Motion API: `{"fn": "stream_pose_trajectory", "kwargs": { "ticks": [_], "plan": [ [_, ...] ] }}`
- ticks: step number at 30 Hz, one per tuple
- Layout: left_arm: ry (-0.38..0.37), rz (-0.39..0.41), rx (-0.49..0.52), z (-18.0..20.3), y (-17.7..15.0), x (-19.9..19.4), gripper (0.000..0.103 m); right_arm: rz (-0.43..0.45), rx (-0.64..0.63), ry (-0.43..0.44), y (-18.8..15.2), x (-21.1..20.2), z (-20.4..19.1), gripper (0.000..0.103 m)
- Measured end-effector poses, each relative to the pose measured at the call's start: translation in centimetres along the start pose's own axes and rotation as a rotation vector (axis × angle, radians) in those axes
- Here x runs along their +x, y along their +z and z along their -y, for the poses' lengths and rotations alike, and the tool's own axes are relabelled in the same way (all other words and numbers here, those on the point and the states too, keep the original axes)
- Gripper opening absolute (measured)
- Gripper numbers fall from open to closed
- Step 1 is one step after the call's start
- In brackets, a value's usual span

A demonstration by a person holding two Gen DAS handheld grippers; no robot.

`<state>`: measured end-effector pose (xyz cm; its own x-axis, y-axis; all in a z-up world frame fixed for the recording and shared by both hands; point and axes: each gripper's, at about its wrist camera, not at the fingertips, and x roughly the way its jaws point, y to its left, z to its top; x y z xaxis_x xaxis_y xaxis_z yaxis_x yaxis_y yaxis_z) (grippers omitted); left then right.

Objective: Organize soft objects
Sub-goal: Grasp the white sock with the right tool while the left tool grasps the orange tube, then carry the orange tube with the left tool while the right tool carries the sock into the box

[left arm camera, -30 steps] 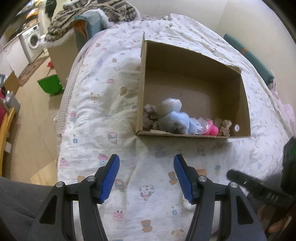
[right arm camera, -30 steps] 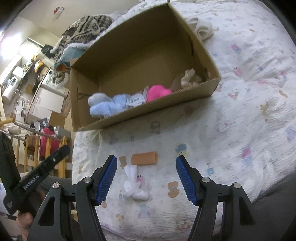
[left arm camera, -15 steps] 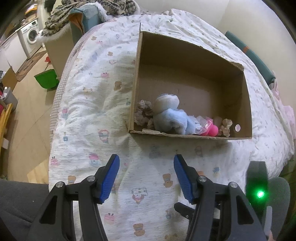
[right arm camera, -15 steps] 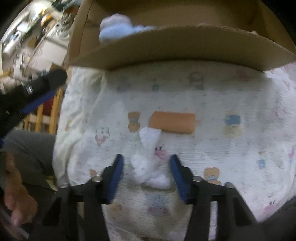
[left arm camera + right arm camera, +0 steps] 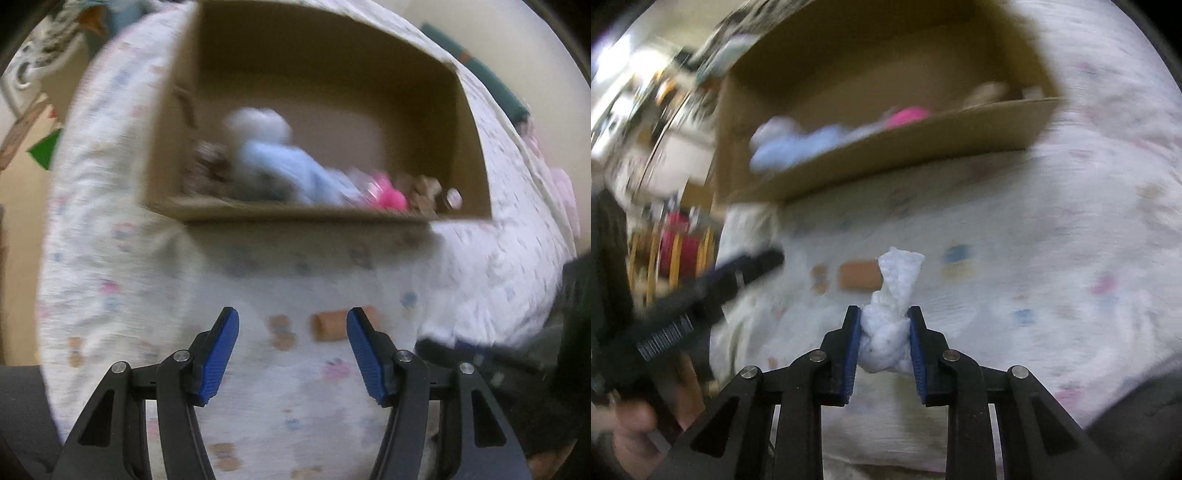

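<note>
Right gripper (image 5: 882, 341): blue pads pressed in from both sides on a knotted white cloth (image 5: 892, 314), twisted tail standing up past the fingertips, knot bulging between the jaws. Just beyond the cloth, flat on the printed quilt (image 5: 1052, 258), a small orange roll (image 5: 858, 276), partly hidden behind the tail. Off to the left of that, dark and smeared by blur, the other tool's body with a bare hand (image 5: 631, 424) below it.

Left gripper (image 5: 291, 350): jaws spread wide, nothing between the blue pads, held low over the quilt (image 5: 122, 277). Orange roll (image 5: 332, 326) ahead near the right pad, its end hidden behind that pad; touching or apart, cannot tell through the blur.

Farther out in both views, an open cardboard box (image 5: 314, 212) resting on the quilt, near wall toward the cameras. Inside along that wall: a pale blue plush toy (image 5: 280, 162), a brownish lump (image 5: 210, 162) to its left, a bright pink toy (image 5: 389, 192) to its right, then a tan shape (image 5: 424, 186) near the right corner. Same box (image 5: 923, 136) from the right wrist, blue plush (image 5: 798, 142) and pink toy (image 5: 908, 114) peeking over the wall. Everything heavily motion-blurred; finer detail unreadable.
</note>
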<state>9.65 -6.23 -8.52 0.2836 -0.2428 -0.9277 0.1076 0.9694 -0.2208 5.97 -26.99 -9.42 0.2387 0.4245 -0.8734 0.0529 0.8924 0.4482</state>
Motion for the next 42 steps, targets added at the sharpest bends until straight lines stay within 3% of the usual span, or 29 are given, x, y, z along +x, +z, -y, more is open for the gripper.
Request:
{"fn": "stream_pose_trajectory", "kwargs": {
  "ticks": [5, 8, 11, 13, 15, 17, 23, 35, 42],
  "plan": [
    [-0.028, -0.041, 0.021, 2.5, -0.8, 2.8, 0.057, 0.086, 0.095, -0.008, -0.1, -2.0, 2.2, 0.027],
    [-0.011, -0.026, 0.024, 3.3, -1.3, 4.1, 0.056, 0.127, 0.123, -0.006, 0.5, -3.1, 3.4, 0.027],
    [-0.012, -0.026, 0.039, 3.9, -1.5, 5.0, 0.037, 0.131, 0.136, 0.003, 0.5, -3.2, 3.8, 0.027],
    [0.008, -0.012, 0.053, 4.1, -1.7, 5.1, 0.031, 0.126, 0.134, 0.004, 0.8, -3.2, 4.3, 0.027],
    [-0.019, 0.001, 0.047, 3.9, -2.0, 4.9, 0.007, 0.124, 0.128, 0.005, 0.9, -3.2, 4.1, 0.027],
    [-0.055, -0.006, 0.047, 3.9, -2.1, 4.7, 0.007, 0.127, 0.125, 0.005, 1.1, -3.0, 3.7, 0.027],
    [-0.062, 0.02, 0.034, 3.5, -2.4, 3.6, 0.007, 0.125, 0.124, 0.023, 1.2, -3.0, 3.5, 0.027],
    [0.046, 0.121, -0.054, -0.3, -1.5, -1.8, 0.007, 0.138, 0.085, 0.048, 1.4, -3.5, 2.0, 0.027],
    [0.073, 0.223, -0.032, -0.7, 0.8, -6.1, 0.007, 0.196, 0.008, 0.056, 1.9, -5.4, -0.3, 0.027]
  ]
}}
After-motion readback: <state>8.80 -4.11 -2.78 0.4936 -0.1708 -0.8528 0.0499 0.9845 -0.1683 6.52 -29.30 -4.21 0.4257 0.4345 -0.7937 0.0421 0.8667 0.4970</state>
